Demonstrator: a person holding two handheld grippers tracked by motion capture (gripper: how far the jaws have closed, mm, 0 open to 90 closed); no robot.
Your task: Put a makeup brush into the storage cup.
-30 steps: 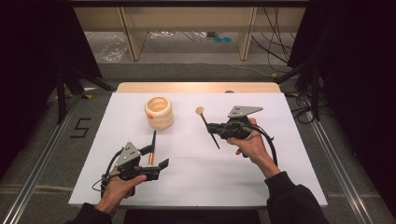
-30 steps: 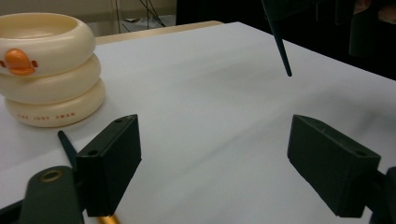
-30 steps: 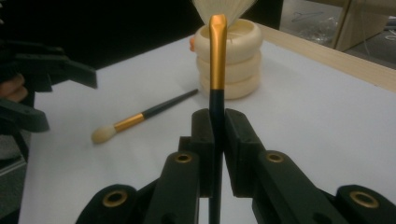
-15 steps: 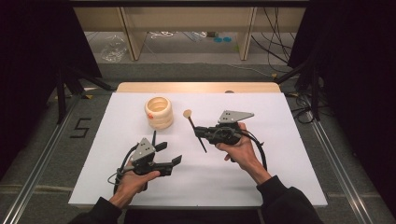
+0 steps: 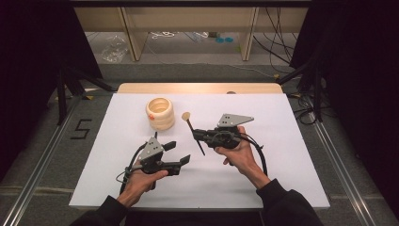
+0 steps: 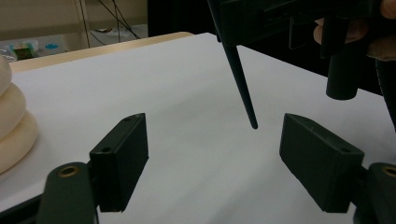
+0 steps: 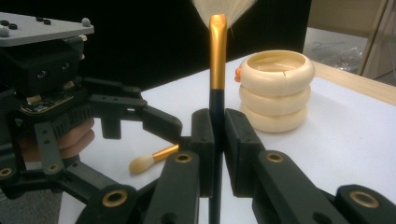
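Note:
My right gripper (image 5: 197,135) (image 7: 217,122) is shut on the black handle of a makeup brush (image 5: 190,126) (image 7: 217,60). The brush has a gold ferrule and cream bristles and is held above the white table. Its pointed handle end (image 6: 243,88) hangs between and just beyond the jaws of my left gripper (image 5: 178,153) (image 6: 215,154), which stands open with nothing in it. A cream ringed holder (image 5: 160,113) (image 7: 275,88) (image 6: 14,126) stands upright behind the left gripper. A second small brush (image 7: 152,159) lies flat on the table beside the left gripper.
The white table top (image 5: 282,155) ends at a wooden strip (image 5: 197,87) at the back. Metal rails (image 5: 339,160) run along both sides of the table. Cables (image 5: 277,47) lie on the floor beyond.
My right gripper has carried the brush left and nearer to me. My left gripper has moved right and forward, so the two grippers now sit close together.

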